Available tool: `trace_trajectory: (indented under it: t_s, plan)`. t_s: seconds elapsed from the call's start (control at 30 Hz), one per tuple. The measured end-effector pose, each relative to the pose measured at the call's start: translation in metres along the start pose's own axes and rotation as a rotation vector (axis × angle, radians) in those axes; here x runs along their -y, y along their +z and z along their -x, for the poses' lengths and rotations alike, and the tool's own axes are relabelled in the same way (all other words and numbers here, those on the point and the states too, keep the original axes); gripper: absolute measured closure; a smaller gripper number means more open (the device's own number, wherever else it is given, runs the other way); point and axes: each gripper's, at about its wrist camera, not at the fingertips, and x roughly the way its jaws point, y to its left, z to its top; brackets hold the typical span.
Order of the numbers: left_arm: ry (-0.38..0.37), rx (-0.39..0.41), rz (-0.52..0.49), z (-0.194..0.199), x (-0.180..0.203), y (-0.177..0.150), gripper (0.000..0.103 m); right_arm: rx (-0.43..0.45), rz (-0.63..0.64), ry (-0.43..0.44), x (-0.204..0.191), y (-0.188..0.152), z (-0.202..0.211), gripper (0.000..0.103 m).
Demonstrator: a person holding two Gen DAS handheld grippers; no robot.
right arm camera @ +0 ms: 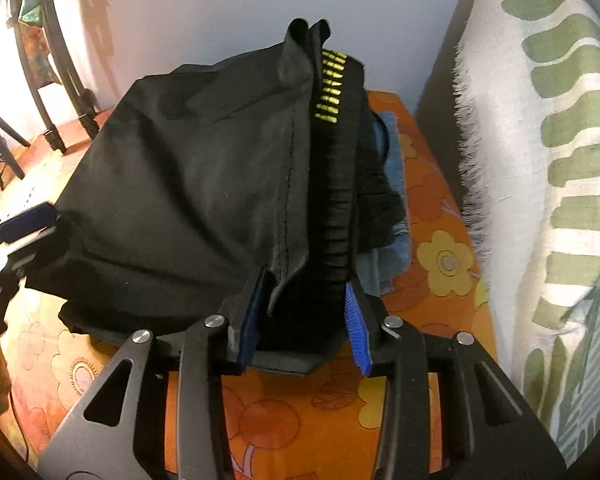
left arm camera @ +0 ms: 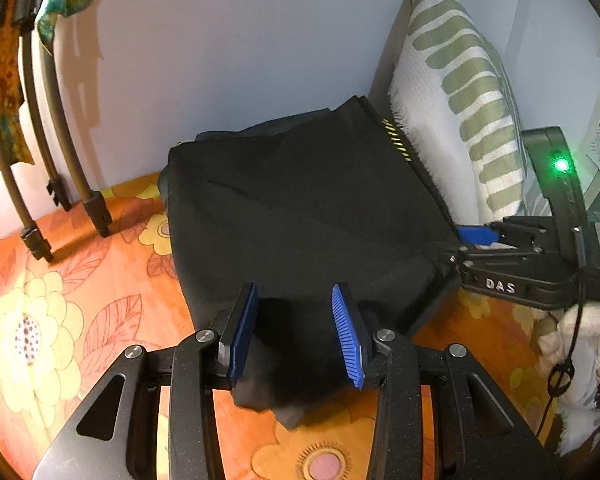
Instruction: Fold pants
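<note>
Warm light glares from the left, casting shadows on the wall (left arm camera: 220, 60); fisheye edges bend, perhaps slightly blurred.

I count one pair of black fabric pants (left arm camera: 300, 200) with a ribbed waistband, one orange floral bedsheet (left arm camera: 80, 320), and one white pillow with green stripes (left arm camera: 460, 112). I see two black two-finger grippers with blue pads: my left gripper (left arm camera: 295, 330) and my right gripper (right arm camera: 304, 320). There is one folded blue denim garment (right arm camera: 396, 208), and three dark curved stand legs (left arm camera: 40, 140).
</note>
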Motion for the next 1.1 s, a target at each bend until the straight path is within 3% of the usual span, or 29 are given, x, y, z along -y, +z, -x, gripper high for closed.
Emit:
trace_trajectory:
  t_s: [0.2, 0.33, 0.63, 0.83, 1.1]
  plan:
    - [0.008, 0.034, 0.022, 0.033, 0.003, -0.005, 0.065, 0.041, -0.033, -0.034, 0.006, -0.007, 0.027, 0.063]
    - [0.019, 0.068, 0.031, 0.062, 0.007, -0.007, 0.056, 0.098, -0.068, -0.014, 0.006, -0.017, 0.064, 0.060]
    - [0.034, 0.154, 0.014, 0.134, 0.027, -0.018, 0.040, 0.290, -0.105, 0.005, -0.017, -0.054, 0.160, 0.035]
    - [0.058, 0.190, 0.029, 0.176, 0.034, -0.034, 0.030, 0.349, -0.137, 0.024, -0.036, -0.084, 0.194, 0.028]
    - [0.122, 0.226, 0.020, 0.218, 0.040, -0.064, 0.022, 0.387, -0.147, 0.005, -0.067, -0.125, 0.214, 0.027]
